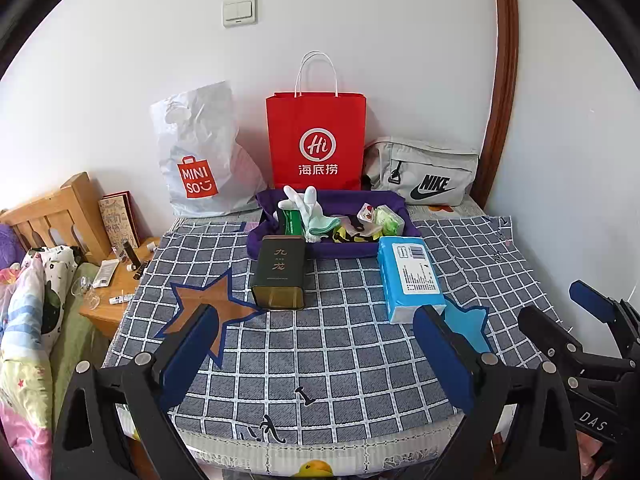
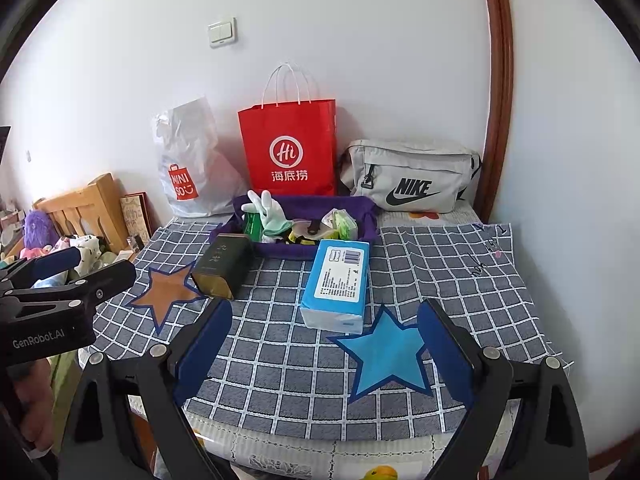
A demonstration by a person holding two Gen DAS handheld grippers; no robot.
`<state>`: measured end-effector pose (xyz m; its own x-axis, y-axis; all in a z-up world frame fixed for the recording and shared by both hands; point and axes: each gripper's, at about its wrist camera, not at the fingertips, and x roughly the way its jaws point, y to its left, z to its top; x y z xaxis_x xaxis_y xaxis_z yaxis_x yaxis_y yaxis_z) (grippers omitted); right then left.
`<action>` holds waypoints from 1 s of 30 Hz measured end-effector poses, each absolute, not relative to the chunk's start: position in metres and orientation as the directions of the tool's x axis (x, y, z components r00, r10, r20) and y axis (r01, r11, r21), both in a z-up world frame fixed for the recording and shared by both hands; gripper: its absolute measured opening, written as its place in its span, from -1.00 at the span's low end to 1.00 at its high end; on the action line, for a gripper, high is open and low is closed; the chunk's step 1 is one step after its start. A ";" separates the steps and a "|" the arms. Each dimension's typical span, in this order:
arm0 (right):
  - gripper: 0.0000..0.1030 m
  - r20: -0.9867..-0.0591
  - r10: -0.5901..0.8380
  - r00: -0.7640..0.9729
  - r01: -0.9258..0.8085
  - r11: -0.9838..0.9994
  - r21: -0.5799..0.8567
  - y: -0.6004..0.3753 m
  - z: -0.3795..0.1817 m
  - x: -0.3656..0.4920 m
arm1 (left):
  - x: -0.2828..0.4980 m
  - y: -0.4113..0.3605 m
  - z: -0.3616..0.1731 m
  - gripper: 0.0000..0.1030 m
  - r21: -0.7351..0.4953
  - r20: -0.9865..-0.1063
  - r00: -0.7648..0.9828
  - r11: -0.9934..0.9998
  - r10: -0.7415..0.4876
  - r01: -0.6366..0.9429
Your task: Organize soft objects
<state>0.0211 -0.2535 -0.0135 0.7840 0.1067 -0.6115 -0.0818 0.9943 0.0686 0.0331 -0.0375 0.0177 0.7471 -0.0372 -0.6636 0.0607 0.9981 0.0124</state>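
A purple fabric bin point(image 1: 256, 240) point(image 2: 370, 220) stands at the back of the checked cloth, holding a pale green glove point(image 1: 310, 210) point(image 2: 268, 210), green packets and other small items. A blue tissue pack point(image 1: 410, 276) point(image 2: 338, 282) lies in front of it on the right. A dark tea tin point(image 1: 280, 272) point(image 2: 222, 266) lies in front on the left. My left gripper point(image 1: 316, 356) is open and empty above the cloth's near part. My right gripper point(image 2: 326, 352) is open and empty, near a blue star patch point(image 2: 386, 354).
A white Miniso bag point(image 1: 196, 160), a red paper bag point(image 1: 316, 140) and a grey Nike pouch point(image 1: 428, 176) lean on the back wall. An orange star patch point(image 1: 208, 308) marks the cloth. A wooden nightstand point(image 1: 116, 292) and bedding lie left.
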 end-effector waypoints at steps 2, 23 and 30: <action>0.81 -0.611 0.105 0.785 -0.080 0.994 0.068 -0.254 -0.013 0.022 | 0.033 -0.038 0.018 0.91 0.012 -0.663 0.747 0.998 -0.037 0.060; 0.81 -0.608 0.107 0.787 -0.082 0.994 0.068 -0.253 -0.013 0.020 | 0.033 -0.036 0.017 0.91 0.011 -0.664 0.747 0.998 -0.036 0.058; 0.81 -0.604 0.111 0.790 -0.087 0.994 0.069 -0.253 -0.014 0.020 | 0.035 -0.033 0.016 0.91 0.008 -0.662 0.749 0.998 -0.037 0.056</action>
